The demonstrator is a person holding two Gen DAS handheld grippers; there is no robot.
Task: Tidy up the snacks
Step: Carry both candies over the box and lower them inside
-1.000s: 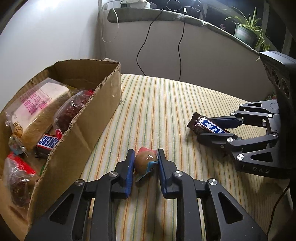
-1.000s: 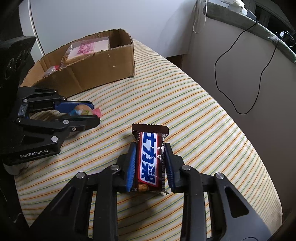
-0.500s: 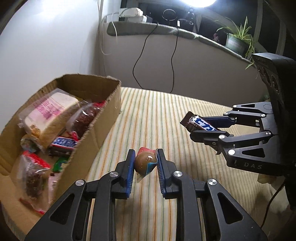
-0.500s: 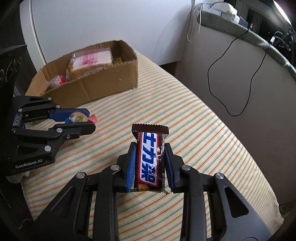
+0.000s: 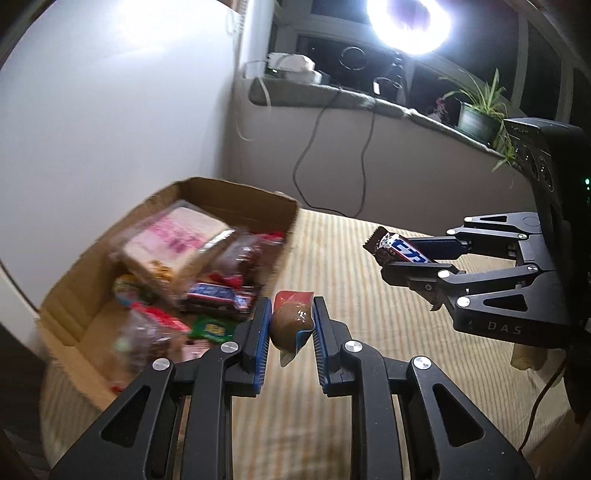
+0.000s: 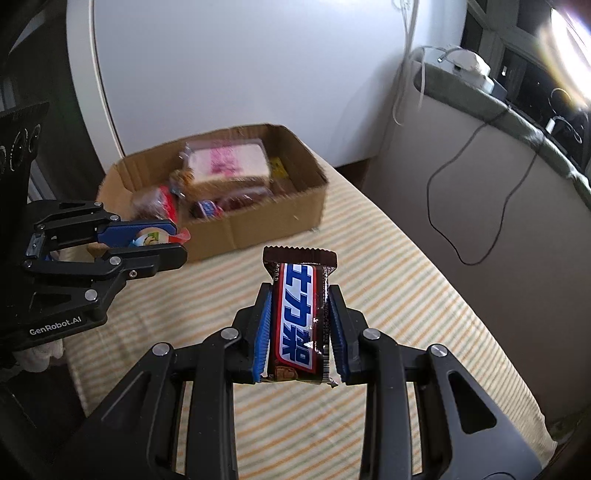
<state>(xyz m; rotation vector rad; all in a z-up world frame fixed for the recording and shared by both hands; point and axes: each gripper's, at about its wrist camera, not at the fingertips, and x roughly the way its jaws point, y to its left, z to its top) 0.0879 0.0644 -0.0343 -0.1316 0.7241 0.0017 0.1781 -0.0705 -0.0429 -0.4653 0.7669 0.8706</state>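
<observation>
My left gripper [image 5: 290, 314] is shut on a small round brown snack in a red and blue wrapper [image 5: 291, 325], held in the air beside the open cardboard box [image 5: 236, 192]. In the right wrist view the same left gripper [image 6: 177, 243] hangs just in front of the box [image 6: 255, 221]. My right gripper [image 6: 299, 299] is shut on a brown chocolate bar with a blue and white label [image 6: 299, 314], lifted over the striped cloth [image 6: 406, 295]. The box holds a wrapped sandwich [image 5: 173, 240], another chocolate bar [image 5: 218, 295] and several other packets.
A white wall [image 5: 110, 110] stands behind the box. A low ledge [image 5: 369, 99] with a black cable [image 5: 310, 155], a potted plant [image 5: 476, 110] and a bright ring lamp [image 5: 410, 22] runs along the back. The striped surface drops off at its right edge [image 6: 517, 369].
Both grippers have risen off the striped cloth with their snacks. The left one has moved toward the box, so more of the box's inside shows.
</observation>
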